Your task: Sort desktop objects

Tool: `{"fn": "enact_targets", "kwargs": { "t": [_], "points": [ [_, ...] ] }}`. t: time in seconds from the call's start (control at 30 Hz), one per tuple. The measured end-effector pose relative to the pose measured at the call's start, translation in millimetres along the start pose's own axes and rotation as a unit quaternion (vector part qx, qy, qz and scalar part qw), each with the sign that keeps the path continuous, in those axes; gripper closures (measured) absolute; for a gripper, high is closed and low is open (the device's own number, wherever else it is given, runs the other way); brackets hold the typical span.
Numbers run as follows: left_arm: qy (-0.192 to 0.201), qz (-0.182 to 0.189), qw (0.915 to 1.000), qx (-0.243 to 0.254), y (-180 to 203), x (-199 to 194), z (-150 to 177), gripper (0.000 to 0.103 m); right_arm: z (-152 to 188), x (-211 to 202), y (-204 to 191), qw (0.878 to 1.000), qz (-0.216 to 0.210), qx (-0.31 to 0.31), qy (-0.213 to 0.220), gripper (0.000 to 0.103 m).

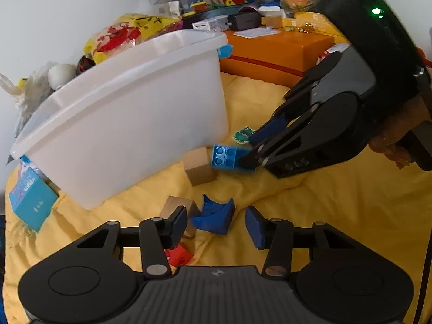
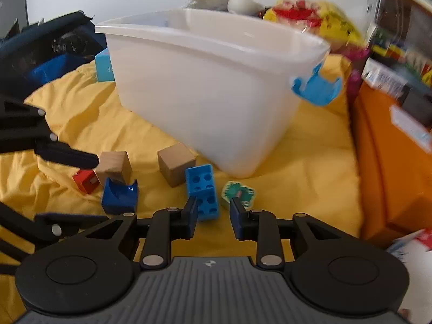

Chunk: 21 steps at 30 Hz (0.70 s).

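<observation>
A dark blue curved block (image 1: 214, 216) (image 2: 120, 195) lies on the yellow cloth between the fingers of my left gripper (image 1: 216, 225) (image 2: 101, 189), which is open; neither pad presses on it. A light blue studded brick (image 2: 202, 189) (image 1: 232, 159) lies in front of the white plastic bin (image 1: 135, 108) (image 2: 216, 94). Its near end sits between the fingers of my right gripper (image 2: 214, 216) (image 1: 249, 149), against the left pad, with a gap to the right pad. Two wooden cubes (image 1: 199, 166) (image 1: 178, 205), a red block (image 1: 179, 255) (image 2: 85, 181) and a green tile (image 2: 239, 193) lie close by.
The yellow cloth (image 1: 324, 216) covers the surface. An orange box (image 1: 270, 51) stands right of the bin, and a teal box (image 1: 29, 199) lies at its left end. A dark blue bag (image 2: 40, 54) and piled clutter line the back wall.
</observation>
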<state>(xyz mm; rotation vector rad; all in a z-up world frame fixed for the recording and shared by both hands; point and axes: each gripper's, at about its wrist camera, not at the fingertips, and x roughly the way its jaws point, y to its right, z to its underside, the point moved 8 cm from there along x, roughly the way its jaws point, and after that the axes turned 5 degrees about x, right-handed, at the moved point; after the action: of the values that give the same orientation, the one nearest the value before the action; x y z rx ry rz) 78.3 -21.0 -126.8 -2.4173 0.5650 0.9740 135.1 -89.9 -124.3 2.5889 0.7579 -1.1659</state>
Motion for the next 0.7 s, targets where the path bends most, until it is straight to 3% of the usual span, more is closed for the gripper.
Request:
{"fn": "enact_targets", "kwargs": {
  "t": [0.07,0.13,0.27,0.3,0.37,0.47,0.6,0.7],
  "points": [
    [-0.007,0.007,0.9999,0.007,3,7,1,0.057,9,1,-5,1.0,-0.014,-0.007,-0.016,0.073],
    [-0.019,0.006,0.9997,0.012,3,17,3,0.063,10,-5,-6,1.0,-0.014,-0.007,-0.003,0.082],
    [-0.026,0.004,0.9995,0.019,-1,29,3,0.063,18,-21,0,1.0,-0.009,0.006,-0.002,0.082],
    [-0.028,0.006,0.9993,0.022,-1,29,3,0.066,22,-25,2,1.0,-0.011,0.014,-0.006,0.082],
    [-0.025,0.018,0.9991,0.028,-2,30,2,0.08,31,-36,3,1.0,-0.009,0.02,-0.009,0.082],
    [-0.022,0.024,0.9989,0.034,4,22,4,0.082,41,-57,3,1.0,0.012,0.009,0.004,0.081],
    [-0.014,0.002,0.998,0.061,18,4,11,0.082,61,-65,-9,0.998,0.046,-0.053,0.002,0.081],
    [-0.015,-0.021,0.9953,0.093,26,-11,15,0.082,74,-63,-29,0.987,0.08,-0.138,0.003,0.081]
  ]
}}
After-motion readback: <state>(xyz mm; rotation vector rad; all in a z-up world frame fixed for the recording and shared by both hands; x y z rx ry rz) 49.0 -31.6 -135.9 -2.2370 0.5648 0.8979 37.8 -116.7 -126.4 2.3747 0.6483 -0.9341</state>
